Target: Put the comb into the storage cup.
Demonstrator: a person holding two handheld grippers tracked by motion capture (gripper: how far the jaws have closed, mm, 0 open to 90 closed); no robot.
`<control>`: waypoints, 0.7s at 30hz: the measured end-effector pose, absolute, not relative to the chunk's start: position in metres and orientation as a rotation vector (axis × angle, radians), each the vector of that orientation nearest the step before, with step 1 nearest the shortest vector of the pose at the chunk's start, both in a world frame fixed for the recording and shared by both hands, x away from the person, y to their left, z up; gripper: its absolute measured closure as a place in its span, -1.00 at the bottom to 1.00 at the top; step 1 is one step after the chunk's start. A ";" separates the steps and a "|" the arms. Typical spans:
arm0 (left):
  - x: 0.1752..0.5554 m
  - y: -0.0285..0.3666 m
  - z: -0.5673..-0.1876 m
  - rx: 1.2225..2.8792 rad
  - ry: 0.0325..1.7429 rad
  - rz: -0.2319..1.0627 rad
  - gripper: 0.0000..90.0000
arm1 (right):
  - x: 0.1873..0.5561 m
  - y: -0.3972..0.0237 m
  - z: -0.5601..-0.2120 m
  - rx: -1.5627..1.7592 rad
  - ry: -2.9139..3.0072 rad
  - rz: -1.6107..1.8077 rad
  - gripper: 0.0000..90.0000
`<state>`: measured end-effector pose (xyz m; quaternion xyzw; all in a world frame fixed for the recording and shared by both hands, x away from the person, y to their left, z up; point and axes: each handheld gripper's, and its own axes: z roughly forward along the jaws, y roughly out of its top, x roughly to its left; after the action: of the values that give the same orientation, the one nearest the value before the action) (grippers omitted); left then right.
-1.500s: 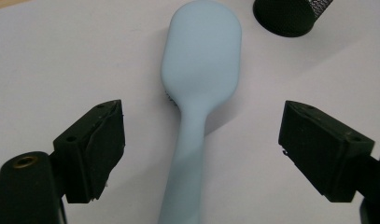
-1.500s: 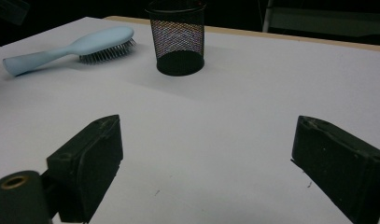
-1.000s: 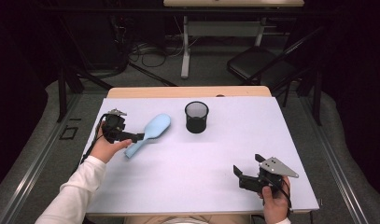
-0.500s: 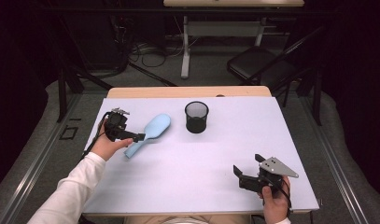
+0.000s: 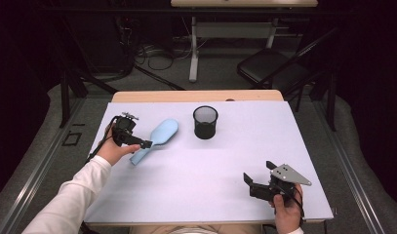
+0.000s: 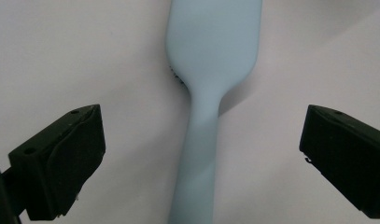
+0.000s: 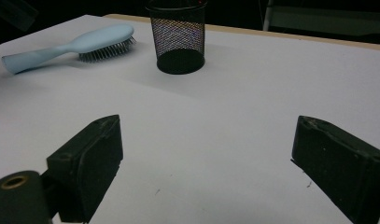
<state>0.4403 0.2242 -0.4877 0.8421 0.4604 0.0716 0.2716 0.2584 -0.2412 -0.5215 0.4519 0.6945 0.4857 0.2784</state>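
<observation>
A light blue hairbrush [image 5: 161, 134] lies bristles down on the left part of the white table [image 5: 210, 165]. My left gripper [image 5: 140, 144] hovers over its handle. In the left gripper view the brush [image 6: 213, 42] runs up between the wide-apart jaws, and neither pad touches it; the left gripper [image 6: 201, 121] is open. A black mesh cup [image 5: 205, 122] stands upright right of the brush. My right gripper [image 5: 258, 173] rests near the front right corner, open, with bare table between its jaws [image 7: 206, 140]. From there the hairbrush [image 7: 71, 44] and the mesh cup [image 7: 178, 37] show farther off.
A wooden table edge [image 5: 196, 95] runs along the far side of the white sheet. Beyond it, on the dark floor, stand a black chair [image 5: 271, 68], a desk leg [image 5: 193, 48] and loose cables [image 5: 152, 51]. A white sleeve [image 5: 69, 200] comes in from the bottom left.
</observation>
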 end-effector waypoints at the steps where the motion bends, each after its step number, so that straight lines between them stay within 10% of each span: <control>1: 0.441 0.224 -0.488 2.273 1.239 0.191 -0.99 | 0.258 -0.241 -0.522 1.216 1.864 1.303 -0.81; 21: 0.451 0.216 -0.492 2.377 1.229 0.176 -0.94 | 0.259 -0.241 -0.522 1.211 1.865 1.303 -0.81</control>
<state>0.4506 0.2158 -0.4925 0.8630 0.4463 0.0640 0.2281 0.2585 -0.2409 -0.5217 0.4512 0.6950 0.4857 0.2785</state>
